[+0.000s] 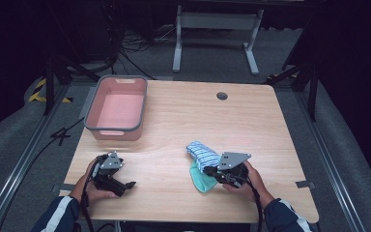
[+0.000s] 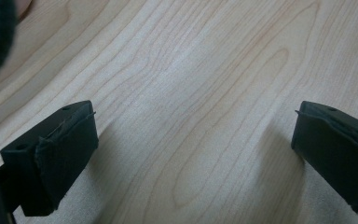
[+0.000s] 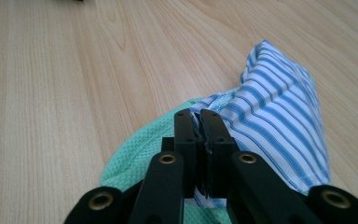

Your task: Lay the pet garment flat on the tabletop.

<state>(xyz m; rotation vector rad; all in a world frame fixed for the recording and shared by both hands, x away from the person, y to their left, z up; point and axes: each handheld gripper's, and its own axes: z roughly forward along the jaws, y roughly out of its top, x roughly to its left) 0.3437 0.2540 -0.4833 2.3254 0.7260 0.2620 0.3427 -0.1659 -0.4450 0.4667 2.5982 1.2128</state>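
A blue-and-white striped cloth (image 1: pixel 202 151) lies bunched on top of a mint green cloth (image 1: pixel 200 180) at the front right of the wooden table (image 1: pixel 188 116). My right gripper (image 1: pixel 208 170) points left into the pile. In the right gripper view its jaws (image 3: pixel 199 116) are pressed together on a fold of the striped cloth (image 3: pixel 279 116), with the green cloth (image 3: pixel 135 158) spread beneath. My left gripper (image 1: pixel 125 186) rests at the front left of the table. Its jaws (image 2: pixel 193 154) stand wide apart over bare wood with nothing between them.
A pink tub with a grey rim (image 1: pixel 116 129) stands at the back left of the table and holds nothing. A round cable hole (image 1: pixel 222 95) sits near the far edge. Bare wood lies between the two grippers.
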